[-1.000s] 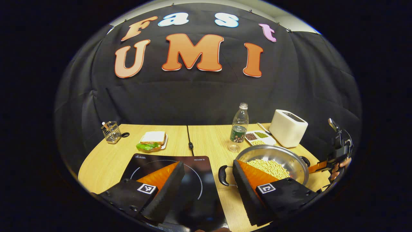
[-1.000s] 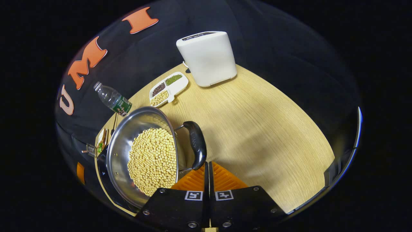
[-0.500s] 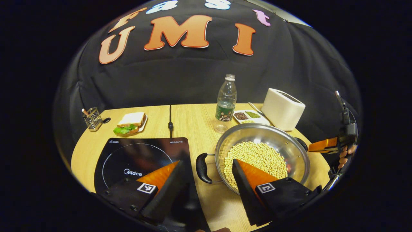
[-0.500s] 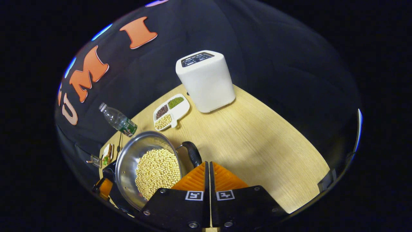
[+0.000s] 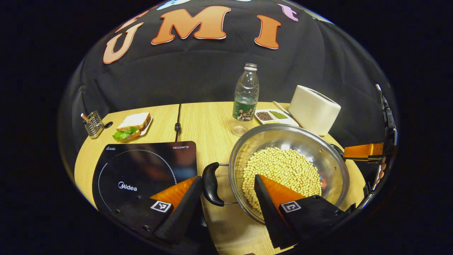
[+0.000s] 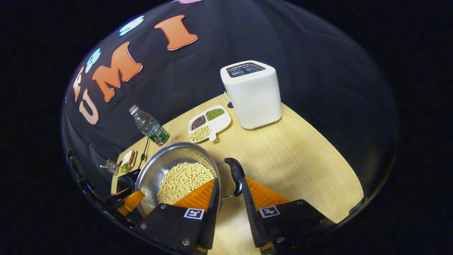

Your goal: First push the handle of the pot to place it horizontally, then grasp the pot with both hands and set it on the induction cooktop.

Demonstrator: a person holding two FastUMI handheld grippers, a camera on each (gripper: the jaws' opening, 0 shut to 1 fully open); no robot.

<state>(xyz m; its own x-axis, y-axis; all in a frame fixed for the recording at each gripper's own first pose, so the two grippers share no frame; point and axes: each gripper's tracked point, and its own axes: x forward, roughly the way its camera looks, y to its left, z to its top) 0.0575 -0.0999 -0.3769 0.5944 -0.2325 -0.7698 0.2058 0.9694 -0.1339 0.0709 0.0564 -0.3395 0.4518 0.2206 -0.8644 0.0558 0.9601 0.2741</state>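
The steel pot sits on the table just right of the black cooktop, holding pale beans. Its black handles stick out sideways. The left gripper is spread around one handle; the right gripper is parted around the other. Behind stands a divided dish of beans.

A mock kitchen set up inside a recording booth: black cloth hangs as the wall behind a light wooden counter carrying kitchen goods, namely an induction cooktop, a white toaster, a steel pot of pale beans, a divided dish of dried beans, a sandwich on a plate and a water bottle.
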